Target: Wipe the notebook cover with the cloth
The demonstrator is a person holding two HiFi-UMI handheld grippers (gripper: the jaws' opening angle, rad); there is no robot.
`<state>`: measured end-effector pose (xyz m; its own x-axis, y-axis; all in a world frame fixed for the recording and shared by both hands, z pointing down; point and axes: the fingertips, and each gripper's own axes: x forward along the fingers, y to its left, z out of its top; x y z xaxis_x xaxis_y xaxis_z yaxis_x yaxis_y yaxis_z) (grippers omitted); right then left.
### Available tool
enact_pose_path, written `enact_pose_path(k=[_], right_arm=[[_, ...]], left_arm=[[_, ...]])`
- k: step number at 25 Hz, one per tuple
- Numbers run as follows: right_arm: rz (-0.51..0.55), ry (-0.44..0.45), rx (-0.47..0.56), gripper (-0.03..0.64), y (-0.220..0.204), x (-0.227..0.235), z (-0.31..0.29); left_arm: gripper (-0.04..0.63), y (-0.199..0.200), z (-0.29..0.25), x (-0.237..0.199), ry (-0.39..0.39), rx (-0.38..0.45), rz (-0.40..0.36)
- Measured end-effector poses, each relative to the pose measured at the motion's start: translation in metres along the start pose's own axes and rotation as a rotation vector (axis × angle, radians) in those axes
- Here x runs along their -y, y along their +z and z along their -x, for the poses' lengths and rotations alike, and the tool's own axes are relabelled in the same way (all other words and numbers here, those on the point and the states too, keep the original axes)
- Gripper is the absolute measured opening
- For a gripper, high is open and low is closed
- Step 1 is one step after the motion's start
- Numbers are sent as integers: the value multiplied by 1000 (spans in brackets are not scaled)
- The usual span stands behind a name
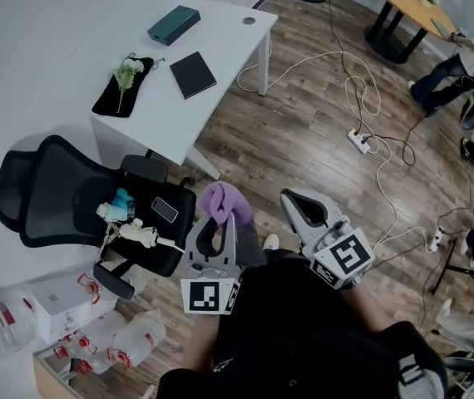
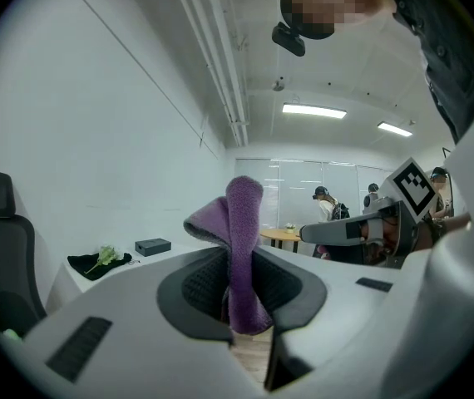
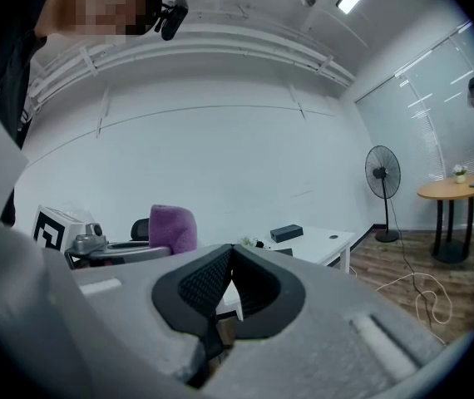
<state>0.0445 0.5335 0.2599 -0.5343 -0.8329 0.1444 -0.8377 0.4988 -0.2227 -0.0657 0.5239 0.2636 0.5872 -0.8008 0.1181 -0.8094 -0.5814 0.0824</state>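
The dark notebook point(image 1: 193, 74) lies flat on the white table point(image 1: 220, 32), well ahead of both grippers. My left gripper point(image 1: 218, 219) is shut on a purple cloth point(image 1: 223, 200), which sticks up out of the jaws above the office chair. In the left gripper view the cloth point(image 2: 242, 248) stands folded between the closed pads of the left gripper point(image 2: 241, 306). My right gripper point(image 1: 293, 199) hovers beside it to the right, shut with nothing in it. In the right gripper view the right gripper point(image 3: 230, 264) has its pads meeting at the front.
A teal box point(image 1: 173, 25) and a black cloth with a flower point(image 1: 123, 86) also lie on the table. A black office chair point(image 1: 96, 206) with small items stands left of me. Cables and a power strip point(image 1: 359, 141) cross the wood floor. A fan point(image 3: 380, 179) stands far right.
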Motion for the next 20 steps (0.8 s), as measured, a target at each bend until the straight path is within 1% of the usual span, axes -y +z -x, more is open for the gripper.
enact_pose_path(k=[6, 14, 20], right_arm=[[-9, -46, -4, 3, 1, 29, -8], [-22, -83, -18, 3, 6, 71, -37], [-35, -111, -12, 3, 21, 104, -74]], left_arm=[[67, -6, -32, -2, -34, -16, 7], [67, -5, -94, -10, -94, -25, 9], [67, 5, -147, -35, -123, -37, 10]])
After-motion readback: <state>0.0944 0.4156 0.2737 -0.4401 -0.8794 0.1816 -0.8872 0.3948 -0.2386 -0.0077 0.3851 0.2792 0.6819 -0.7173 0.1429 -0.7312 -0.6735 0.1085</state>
